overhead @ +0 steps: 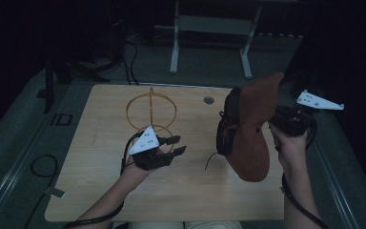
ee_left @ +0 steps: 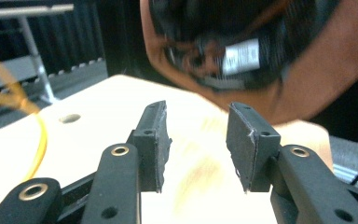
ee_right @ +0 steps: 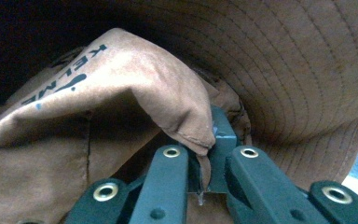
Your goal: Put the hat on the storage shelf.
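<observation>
Right gripper view: my right gripper (ee_right: 204,161) is clamped on the brim of a brown hat (ee_right: 284,70), hanging above the table (overhead: 190,186). Soft, light, floppy cloth; the stitched brim edge is its best hold. Left gripper (ee_left: 198,140) empty, jaws apart.

tools: black jaws, brass rivets | left tool (overhead: 177,145), right tool (ee_right: 205,158): white three-cornered plates | black cables

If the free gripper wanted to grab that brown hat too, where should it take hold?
Probably the lower brim edge of the brown hat, coming in from the hat's left. The right gripper already pinches a fold of fabric, so the hat hangs off the table with its thin, stitched brim free. The left gripper, jaws open and empty, sits on that side.
</observation>
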